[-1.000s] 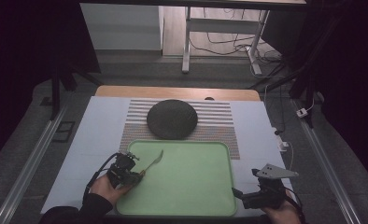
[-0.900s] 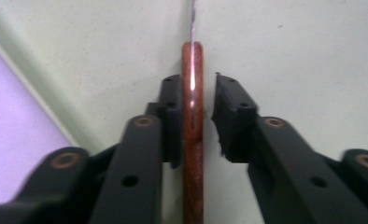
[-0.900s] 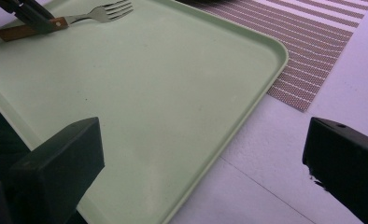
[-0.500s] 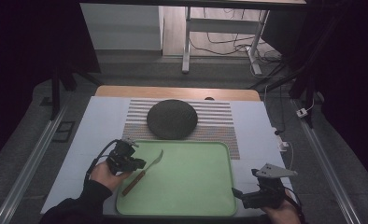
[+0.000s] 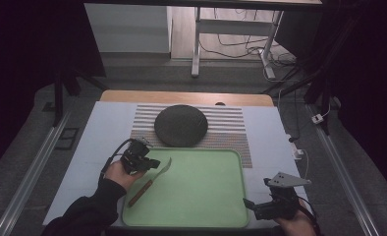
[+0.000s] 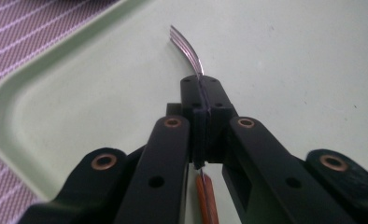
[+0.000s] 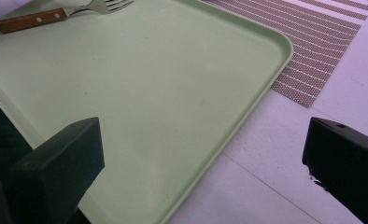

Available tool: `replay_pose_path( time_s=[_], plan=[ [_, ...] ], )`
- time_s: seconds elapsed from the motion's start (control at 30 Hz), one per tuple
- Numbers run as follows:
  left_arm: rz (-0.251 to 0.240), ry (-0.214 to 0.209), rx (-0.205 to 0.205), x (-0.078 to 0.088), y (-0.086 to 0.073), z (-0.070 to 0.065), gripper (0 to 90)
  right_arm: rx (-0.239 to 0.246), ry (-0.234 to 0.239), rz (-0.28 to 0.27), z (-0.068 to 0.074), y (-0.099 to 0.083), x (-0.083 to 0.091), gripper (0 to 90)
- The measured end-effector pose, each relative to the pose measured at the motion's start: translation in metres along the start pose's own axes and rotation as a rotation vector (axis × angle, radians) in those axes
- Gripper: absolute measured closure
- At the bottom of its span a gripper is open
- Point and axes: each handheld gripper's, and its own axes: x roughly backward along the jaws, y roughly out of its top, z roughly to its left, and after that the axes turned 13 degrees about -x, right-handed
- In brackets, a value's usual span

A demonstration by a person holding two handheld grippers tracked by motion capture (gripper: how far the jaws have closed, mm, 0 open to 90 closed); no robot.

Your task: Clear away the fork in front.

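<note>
I see the fork (image 5: 152, 178) at the left edge of the tray (image 5: 206, 196), its thin metal neck pinched flat between the pressed-together black jaws of my left gripper (image 5: 150, 164). Those jaws have just been closing on it. The curved, shiny tines (image 6: 184, 44) stick out past the jaws over the tray floor; the reddish-brown wooden handle (image 6: 208, 200), with pale rivets, trails toward the near left. Whether the fork touches the tray I cannot tell.

The tray is smooth, pale green plastic, rectangular with rounded corners and a raised rim. Its near edge is cut off in the high view. My right gripper (image 5: 260, 206) sits at the near right corner, jaws spread wide and empty. Beyond the tray lies a ribbed striped mat (image 5: 226, 128) with a dark, matte round plate (image 5: 180, 125) on it.
</note>
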Motion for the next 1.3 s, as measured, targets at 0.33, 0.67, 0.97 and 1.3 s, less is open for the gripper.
replay_pose_path(
  time_s=[0.33, 0.67, 0.97, 1.3],
  plan=[
    [-0.006, 0.010, -0.002, -0.018, 0.010, 0.010, 88.2, -0.007, 0.007, 0.005, -0.001, 0.000, 0.000, 0.0],
    [0.002, 0.003, -0.013, -0.026, 0.010, 0.010, 88.3, -0.008, 0.010, 0.007, -0.001, 0.000, -0.001, 0.0],
    [0.017, -0.042, -0.063, -0.037, 0.017, -0.006, 88.3, -0.008, 0.013, 0.008, -0.001, 0.000, -0.001, 0.0],
    [0.002, -0.022, -0.028, -0.034, 0.016, 0.000, 88.3, -0.007, 0.017, 0.012, -0.001, 0.000, -0.001, 0.0]
  ],
)
